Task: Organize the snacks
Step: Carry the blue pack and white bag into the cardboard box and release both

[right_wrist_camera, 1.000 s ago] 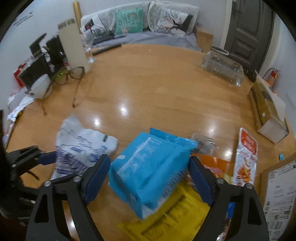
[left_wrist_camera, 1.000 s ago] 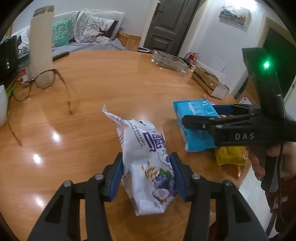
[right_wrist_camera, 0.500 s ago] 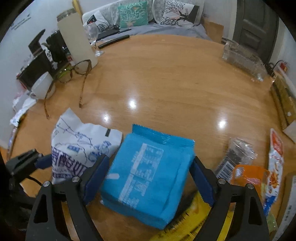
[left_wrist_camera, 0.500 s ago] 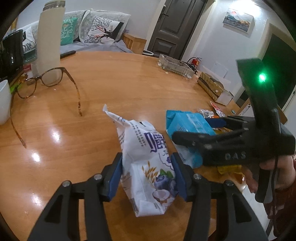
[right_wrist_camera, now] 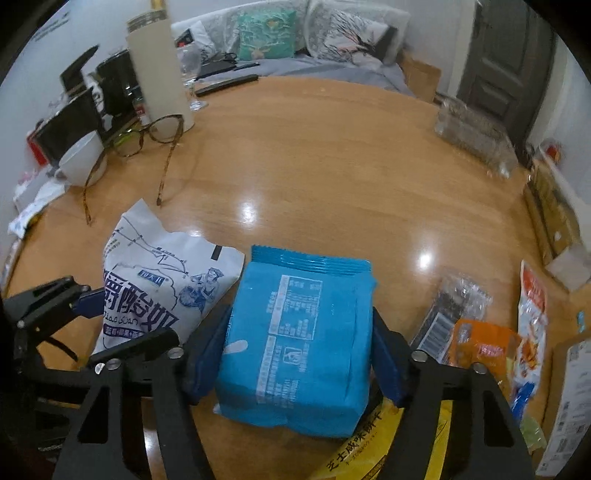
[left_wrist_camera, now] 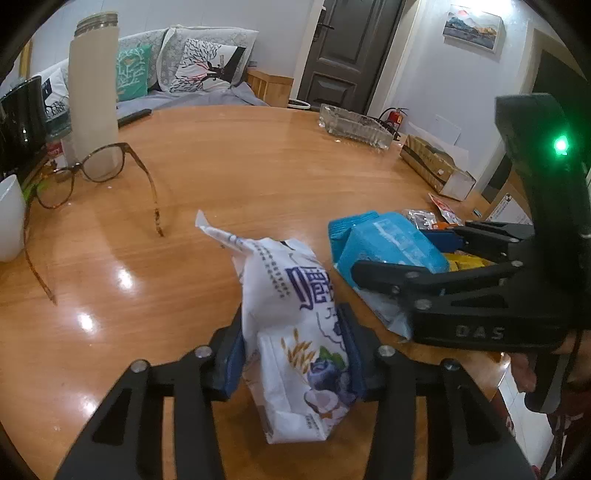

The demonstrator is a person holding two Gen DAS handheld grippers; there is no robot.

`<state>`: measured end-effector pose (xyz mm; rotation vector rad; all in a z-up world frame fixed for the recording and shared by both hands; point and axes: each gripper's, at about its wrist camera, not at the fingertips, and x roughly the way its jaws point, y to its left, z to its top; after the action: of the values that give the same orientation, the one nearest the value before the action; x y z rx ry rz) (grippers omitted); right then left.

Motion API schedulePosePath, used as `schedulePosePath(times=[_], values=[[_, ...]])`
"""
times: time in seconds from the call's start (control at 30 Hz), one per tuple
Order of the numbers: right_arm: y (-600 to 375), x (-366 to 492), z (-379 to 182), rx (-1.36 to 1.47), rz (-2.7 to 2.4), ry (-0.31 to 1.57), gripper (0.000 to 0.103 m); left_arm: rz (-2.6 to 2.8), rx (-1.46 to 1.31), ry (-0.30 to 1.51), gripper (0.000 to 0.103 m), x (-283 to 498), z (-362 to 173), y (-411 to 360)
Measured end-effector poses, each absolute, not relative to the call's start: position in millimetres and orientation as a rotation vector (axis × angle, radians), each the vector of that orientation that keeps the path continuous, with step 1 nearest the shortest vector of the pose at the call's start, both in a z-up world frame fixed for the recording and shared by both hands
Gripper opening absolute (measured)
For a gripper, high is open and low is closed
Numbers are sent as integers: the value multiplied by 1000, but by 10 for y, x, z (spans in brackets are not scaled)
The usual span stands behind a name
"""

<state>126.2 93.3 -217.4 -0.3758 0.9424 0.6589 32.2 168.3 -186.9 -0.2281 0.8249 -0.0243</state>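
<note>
Left tool [left_wrist_camera: 293, 354]: at the bottom centre of the left wrist view, jaws closing, with the white snack bag [left_wrist_camera: 295, 332] between the blue pads. The pads press its lower half on both sides and the bag is pinched narrow there. The bag stands nearly upright, its crumpled top pointing to the upper left of the frame.

Right tool [right_wrist_camera: 295, 363]: at the bottom centre of the right wrist view, jaws closing around the blue snack pack [right_wrist_camera: 299, 343]. Both pads lie against the pack's sides. The pack's printed back faces the camera and its crimped edge points up the frame. Its near end overlaps a yellow packet [right_wrist_camera: 373, 446] lying flat at the bottom of the frame.

In the right wrist view the white bag sits just left of the blue pack, the two touching or nearly so. To the right of the blue pack, on the wooden surface [right_wrist_camera: 314, 177], lie an orange packet [right_wrist_camera: 480, 347], a clear wrapper with a barcode [right_wrist_camera: 454, 310] and a red and white packet [right_wrist_camera: 532, 310], close together.

Mid frame, the surface is bare and glossy. At the upper left are a pair of glasses [right_wrist_camera: 147, 140], a white cup [right_wrist_camera: 81, 158] and a tall beige cylinder [right_wrist_camera: 159, 74]. At the upper right stands a glass dish [right_wrist_camera: 476, 140]. Beyond the far edge is a sofa with cushions [right_wrist_camera: 266, 33].

In the left wrist view the right tool enters from the right, held by a hand [left_wrist_camera: 524, 365].
</note>
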Motion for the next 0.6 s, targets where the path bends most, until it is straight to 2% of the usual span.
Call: schedulePosePath(times=[0.17,0.37,0.6], values=[[799,1198,-2018,-332,697,912,62,-16,-223,815,29,280,-1774,1668],[611,1110,-1607,-284,748,832,62,16,-167,758,26,151,-1413,1615],[179,994,-1051,-208,785,747,62,12,-79,659,26,10,-688,1369]])
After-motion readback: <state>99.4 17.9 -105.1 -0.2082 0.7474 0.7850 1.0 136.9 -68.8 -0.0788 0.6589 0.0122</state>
